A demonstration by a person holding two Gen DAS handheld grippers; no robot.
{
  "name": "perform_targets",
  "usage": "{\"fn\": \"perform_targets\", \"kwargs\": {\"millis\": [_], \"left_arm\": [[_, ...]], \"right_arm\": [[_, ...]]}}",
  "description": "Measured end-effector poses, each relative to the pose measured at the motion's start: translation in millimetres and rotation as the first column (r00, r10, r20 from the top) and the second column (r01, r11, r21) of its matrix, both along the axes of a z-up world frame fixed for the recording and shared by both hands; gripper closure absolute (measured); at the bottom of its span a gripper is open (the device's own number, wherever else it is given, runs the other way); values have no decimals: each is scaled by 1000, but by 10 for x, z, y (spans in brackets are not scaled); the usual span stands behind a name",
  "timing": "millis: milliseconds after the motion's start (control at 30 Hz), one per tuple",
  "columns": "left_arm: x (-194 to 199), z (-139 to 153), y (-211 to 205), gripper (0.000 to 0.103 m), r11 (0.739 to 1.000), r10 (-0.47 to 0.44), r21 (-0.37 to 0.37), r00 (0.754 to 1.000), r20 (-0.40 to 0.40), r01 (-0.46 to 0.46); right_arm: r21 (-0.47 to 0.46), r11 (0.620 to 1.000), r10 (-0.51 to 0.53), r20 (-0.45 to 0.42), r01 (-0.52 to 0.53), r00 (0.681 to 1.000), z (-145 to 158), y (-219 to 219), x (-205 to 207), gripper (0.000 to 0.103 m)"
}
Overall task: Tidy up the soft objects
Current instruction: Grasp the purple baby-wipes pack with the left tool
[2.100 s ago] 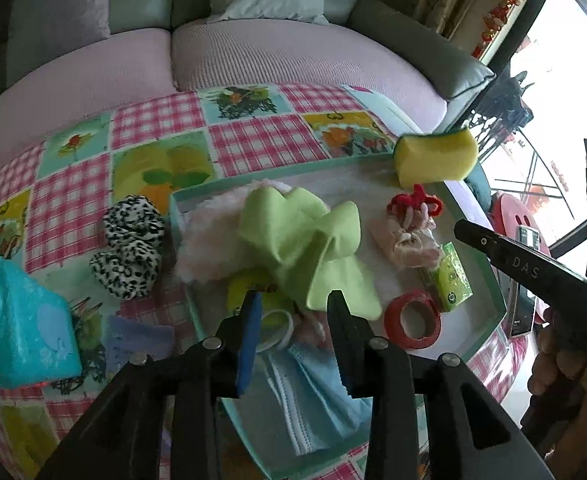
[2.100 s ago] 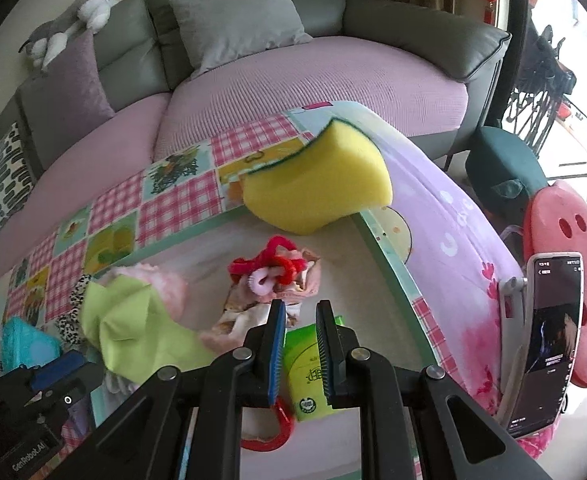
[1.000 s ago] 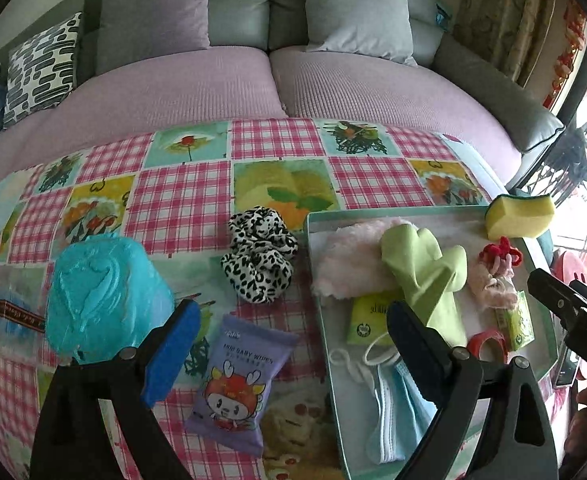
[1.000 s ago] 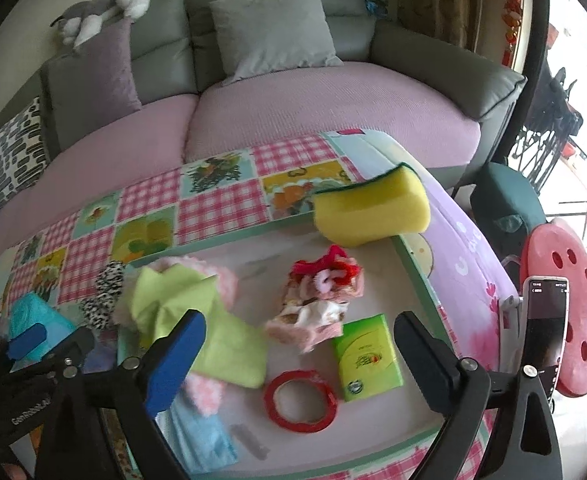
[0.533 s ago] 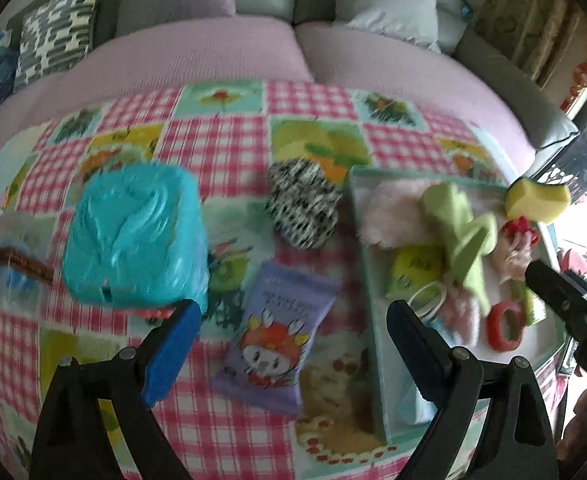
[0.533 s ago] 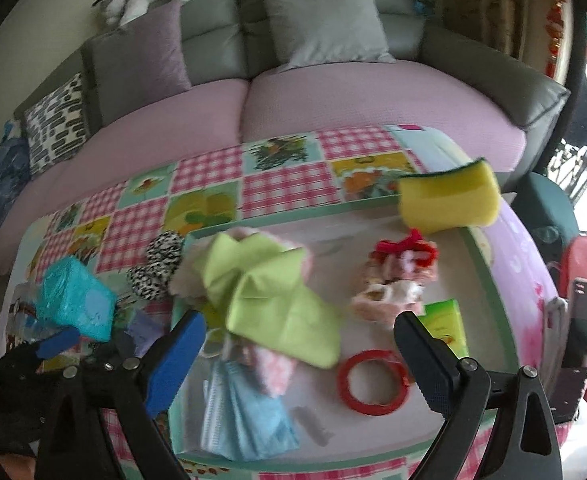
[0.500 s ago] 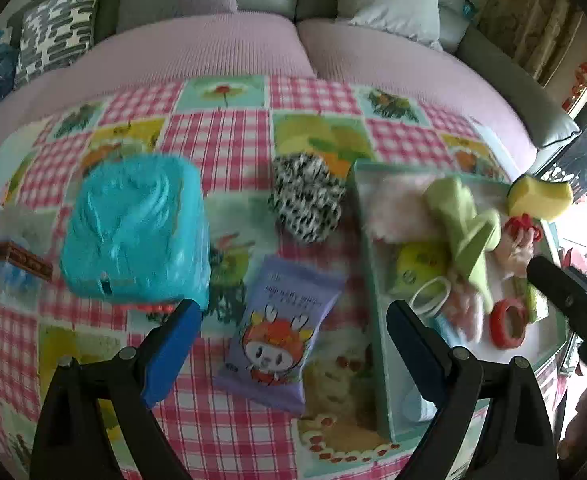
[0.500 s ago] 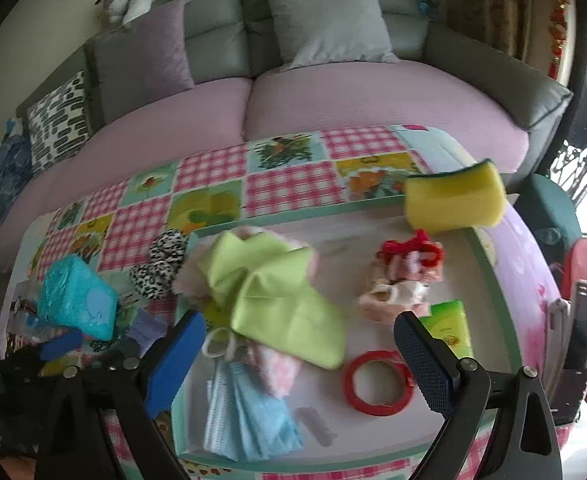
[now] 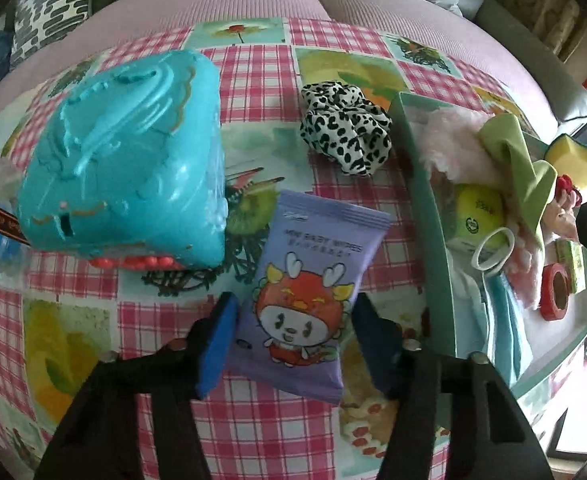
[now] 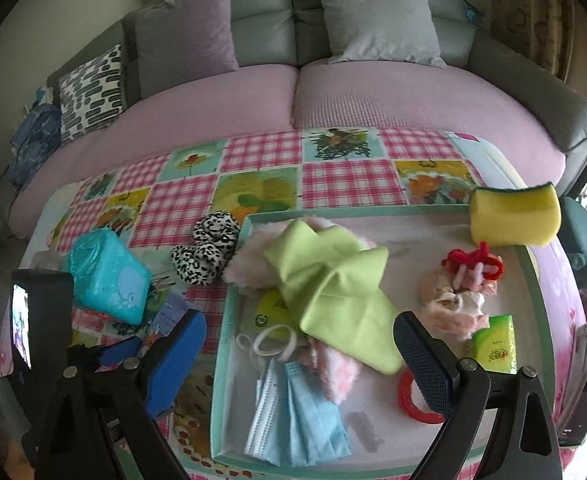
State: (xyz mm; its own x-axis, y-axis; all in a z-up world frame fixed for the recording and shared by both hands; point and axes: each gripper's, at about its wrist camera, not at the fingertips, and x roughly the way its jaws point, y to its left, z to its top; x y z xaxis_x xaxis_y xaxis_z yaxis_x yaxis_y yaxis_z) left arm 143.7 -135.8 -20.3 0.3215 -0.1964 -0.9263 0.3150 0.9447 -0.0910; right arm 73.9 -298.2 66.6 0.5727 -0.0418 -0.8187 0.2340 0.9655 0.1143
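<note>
Background: pink-and-grey sofa point(image 10: 333, 92) behind the tabletop point(image 10: 253, 164), which has a checked cloth with fruit pictures.
Left gripper point(image 9: 293, 344): wide open, holding nothing; its two fingers stand on both sides of the purple wipes packet point(image 9: 305, 292), whether they touch it I cannot tell.
Right gripper point(image 10: 297, 356): wide open, empty, above the near edge of the tray point(image 10: 229, 304).
Tray contents: green cloth point(image 10: 333, 280), pink fluffy piece point(image 10: 249, 264), blue masks point(image 10: 293, 416), red ring point(image 10: 409, 400), yellow sponge point(image 10: 513, 216) on the far corner.
Outside the tray: leopard scrunchie point(image 9: 345, 132) just beside the tray, teal tissue pack point(image 9: 125, 168) left of the wipes packet.
</note>
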Motion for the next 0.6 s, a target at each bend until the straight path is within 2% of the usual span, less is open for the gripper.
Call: {"fn": "perform_targets", "kwargs": {"millis": [167,400,600], "left_arm": [[-6,15,19,53,999,-16,-29,1000,4,16],[-215,138,226,53,994,-12,-107,1000,11,13],[-358,219,489,53,989,20,-147,1000,24,-16]], "right_arm": [[-12,1000,17,-2,-17,1000,6,70,29,6],[-24,998,64,29,-64,998,56,177,112,8],[-16,986,164,37,-163,986,-19,430,346,23]]}}
